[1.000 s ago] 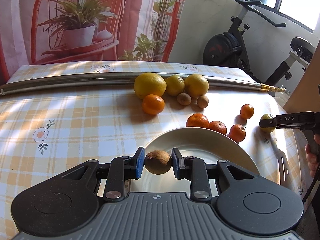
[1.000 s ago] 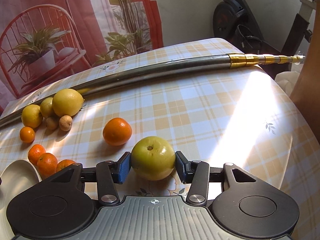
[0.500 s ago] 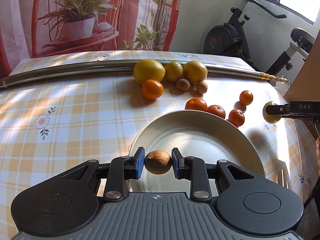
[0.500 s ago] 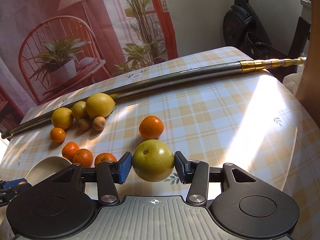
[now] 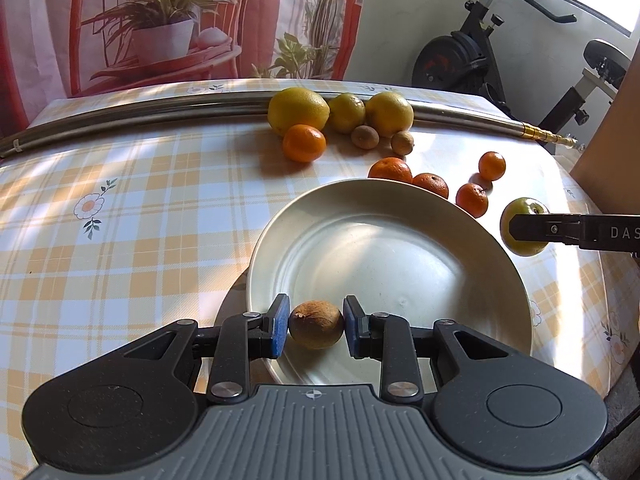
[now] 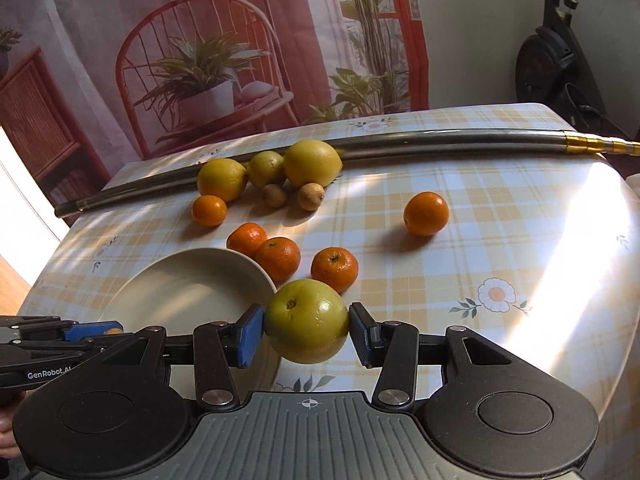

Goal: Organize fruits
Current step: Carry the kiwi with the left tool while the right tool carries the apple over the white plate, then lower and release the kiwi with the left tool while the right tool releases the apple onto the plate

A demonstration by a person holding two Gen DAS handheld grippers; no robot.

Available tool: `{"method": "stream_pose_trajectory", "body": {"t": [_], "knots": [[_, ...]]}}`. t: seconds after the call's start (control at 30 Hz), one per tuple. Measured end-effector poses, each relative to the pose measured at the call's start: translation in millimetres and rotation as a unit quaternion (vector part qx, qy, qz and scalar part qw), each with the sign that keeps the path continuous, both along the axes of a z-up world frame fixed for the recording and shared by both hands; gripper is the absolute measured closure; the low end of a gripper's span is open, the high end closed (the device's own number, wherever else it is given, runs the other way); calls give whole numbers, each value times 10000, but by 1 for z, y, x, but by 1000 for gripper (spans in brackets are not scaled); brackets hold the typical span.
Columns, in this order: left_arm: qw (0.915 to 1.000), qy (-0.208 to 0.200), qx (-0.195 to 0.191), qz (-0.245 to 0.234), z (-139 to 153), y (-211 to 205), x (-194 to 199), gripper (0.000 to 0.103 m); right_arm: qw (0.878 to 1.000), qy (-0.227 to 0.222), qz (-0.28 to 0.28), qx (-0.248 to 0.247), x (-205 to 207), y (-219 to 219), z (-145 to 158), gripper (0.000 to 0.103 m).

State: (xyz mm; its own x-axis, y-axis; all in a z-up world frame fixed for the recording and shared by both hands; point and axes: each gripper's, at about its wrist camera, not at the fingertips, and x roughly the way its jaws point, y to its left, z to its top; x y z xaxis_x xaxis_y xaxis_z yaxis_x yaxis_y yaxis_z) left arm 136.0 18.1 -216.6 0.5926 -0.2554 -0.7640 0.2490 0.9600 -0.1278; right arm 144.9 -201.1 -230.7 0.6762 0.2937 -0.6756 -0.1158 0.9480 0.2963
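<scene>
overhead, brown fruit [image 5: 316, 324] above plate [image 5: 400, 240]

- The left wrist view rides just behind the left hand-held gripper [image 5: 316, 326], above the near edge of the surface [image 5: 120, 208], and looks down and forward across it to the far edge and the printed curtain [image 5: 200, 20].
- The right wrist view sits behind the right hand-held gripper [image 6: 306, 332], near the surface's right edge, facing across toward the far left corner.
- Both views are close: each device's body fills the lower third of its frame.
- They share the white plate [image 5: 400, 216] [image 6: 180, 276], the loose fruit, the metal pole [image 5: 120, 118] [image 6: 440, 140] along the far edge, and each other's gripper at a frame edge.
</scene>
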Motion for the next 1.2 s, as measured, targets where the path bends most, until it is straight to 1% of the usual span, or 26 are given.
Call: {"method": "stream_pose_trajectory", "body": {"t": [0.13,0.33,0.67,0.77,1.2], "knots": [[10000,-30,-7,50,-1,0,-6,73,9999,-115,58,-101,-7,11,3,60],[9999,-108,-9,134,-1,-1,-8,72,9997,-151,181,-94,-13,19,5,60],[9996,-247,39,140,-3,-3,-12,72,9980,-79,552,-302,-23,47,-4,60],[9996,-249,-31,149,-3,-2,-13,72,9977,-58,609,-307,-25,50,-4,60],[9995,-285,-87,127,-6,-1,-16,72,9963,19,751,-429,-28,59,-7,60]]}}
